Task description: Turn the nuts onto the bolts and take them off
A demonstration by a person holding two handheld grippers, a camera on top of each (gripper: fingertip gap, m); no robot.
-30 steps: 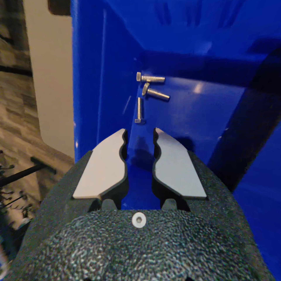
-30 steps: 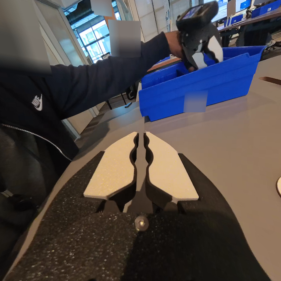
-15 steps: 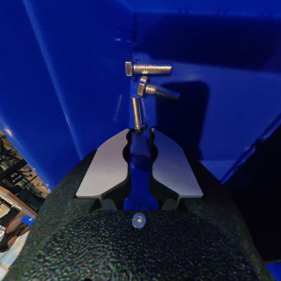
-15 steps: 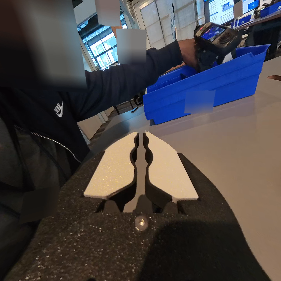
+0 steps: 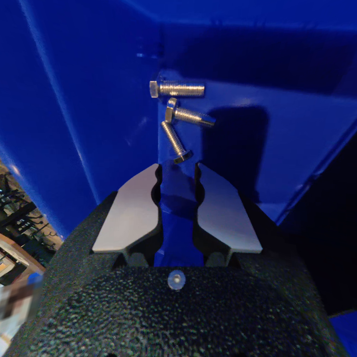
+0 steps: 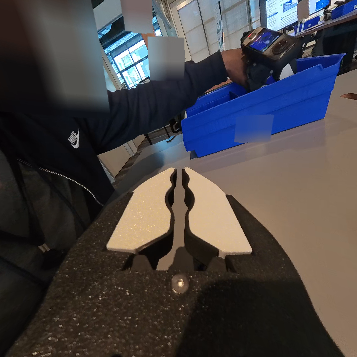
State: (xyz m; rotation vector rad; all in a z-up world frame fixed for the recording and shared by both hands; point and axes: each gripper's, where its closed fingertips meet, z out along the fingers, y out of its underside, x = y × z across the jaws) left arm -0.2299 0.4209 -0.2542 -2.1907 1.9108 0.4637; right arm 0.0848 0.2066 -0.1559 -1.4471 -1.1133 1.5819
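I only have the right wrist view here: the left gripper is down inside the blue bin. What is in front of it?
Observer: Three bolts lie on the floor of the bin, near a corner.
Operator: Is it holding one?
Observer: No. The jaws of the left gripper stand open and empty; the head of the nearest bolt lies just beyond their tips.
Operator: Any nuts there?
Observer: None show in the left wrist view.

Left camera sits deep inside the blue bin (image 5: pixel 96 96); right views it (image 6: pixel 280 108) from afar.
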